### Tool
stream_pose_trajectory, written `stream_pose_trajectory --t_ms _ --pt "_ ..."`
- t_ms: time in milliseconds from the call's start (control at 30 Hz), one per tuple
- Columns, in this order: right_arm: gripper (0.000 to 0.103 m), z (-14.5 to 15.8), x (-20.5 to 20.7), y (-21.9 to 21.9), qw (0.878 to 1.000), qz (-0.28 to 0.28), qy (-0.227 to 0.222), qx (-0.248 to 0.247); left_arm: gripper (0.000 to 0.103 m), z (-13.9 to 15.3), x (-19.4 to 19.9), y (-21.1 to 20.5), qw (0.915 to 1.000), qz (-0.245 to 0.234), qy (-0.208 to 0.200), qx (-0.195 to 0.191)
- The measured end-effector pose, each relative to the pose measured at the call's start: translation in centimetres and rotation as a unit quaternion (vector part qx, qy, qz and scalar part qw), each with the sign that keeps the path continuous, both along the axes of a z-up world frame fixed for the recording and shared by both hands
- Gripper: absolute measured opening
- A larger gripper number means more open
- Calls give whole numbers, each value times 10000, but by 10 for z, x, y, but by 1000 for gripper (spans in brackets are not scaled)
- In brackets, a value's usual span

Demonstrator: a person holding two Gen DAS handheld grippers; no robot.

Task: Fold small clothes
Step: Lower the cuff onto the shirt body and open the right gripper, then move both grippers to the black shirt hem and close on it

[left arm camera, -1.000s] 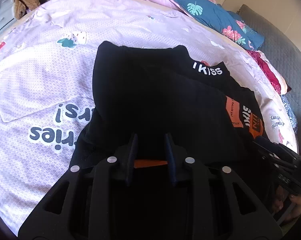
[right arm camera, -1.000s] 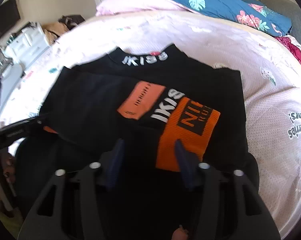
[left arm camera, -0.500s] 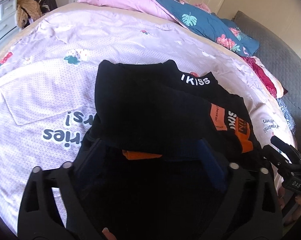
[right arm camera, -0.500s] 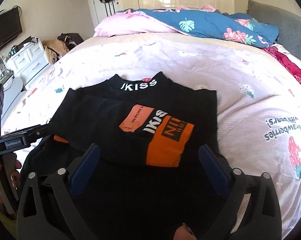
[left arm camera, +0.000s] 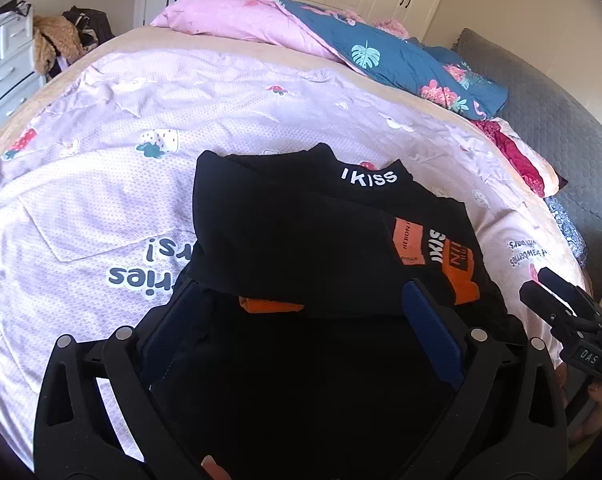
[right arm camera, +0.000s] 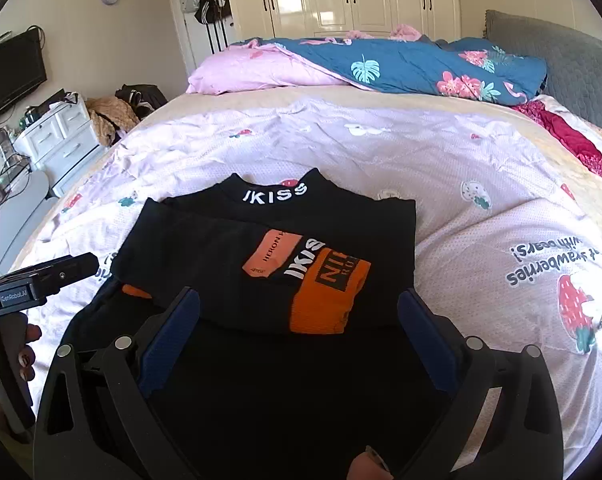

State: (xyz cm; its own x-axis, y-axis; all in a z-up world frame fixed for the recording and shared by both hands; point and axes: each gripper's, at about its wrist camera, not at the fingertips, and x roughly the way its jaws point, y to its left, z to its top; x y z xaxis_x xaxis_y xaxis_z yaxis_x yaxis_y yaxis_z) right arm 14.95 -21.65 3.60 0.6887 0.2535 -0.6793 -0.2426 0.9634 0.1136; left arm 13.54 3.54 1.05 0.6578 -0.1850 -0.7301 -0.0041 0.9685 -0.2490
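Observation:
A black top (left arm camera: 293,240) with a white "IKISS" collar and orange patches lies on the pale pink bed cover (left arm camera: 101,200), its sleeves folded across the chest. My left gripper (left arm camera: 301,292) hovers over the near hem. Its jaws are opening and nothing is pinched between the blue pads. In the right wrist view the same top (right arm camera: 205,248) lies under my right gripper (right arm camera: 299,298), which stands wide open above the cloth and holds nothing. Each gripper shows in the other's view: the right one (left arm camera: 561,312) at the right edge, the left one (right arm camera: 41,280) at the left edge.
A pink pillow (right arm camera: 261,72) and a blue floral quilt (right arm camera: 421,64) lie along the far side of the bed. A red cloth (right arm camera: 561,136) and a grey padded headboard (right arm camera: 561,60) are at the right. White drawers (right arm camera: 57,140) stand to the left.
Both grippers went from nearly shut over the top's folded part to wide open. Both rose and drew back, so more of the bed shows. The top stays lying folded.

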Motion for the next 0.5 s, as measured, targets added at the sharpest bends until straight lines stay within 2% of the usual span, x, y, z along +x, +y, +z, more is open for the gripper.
stream_pose_trajectory --t_ms 500 --pt "99 21 -35 -10 9999 31 -123 12 94 17 -33 4 9999 66 -90 119"
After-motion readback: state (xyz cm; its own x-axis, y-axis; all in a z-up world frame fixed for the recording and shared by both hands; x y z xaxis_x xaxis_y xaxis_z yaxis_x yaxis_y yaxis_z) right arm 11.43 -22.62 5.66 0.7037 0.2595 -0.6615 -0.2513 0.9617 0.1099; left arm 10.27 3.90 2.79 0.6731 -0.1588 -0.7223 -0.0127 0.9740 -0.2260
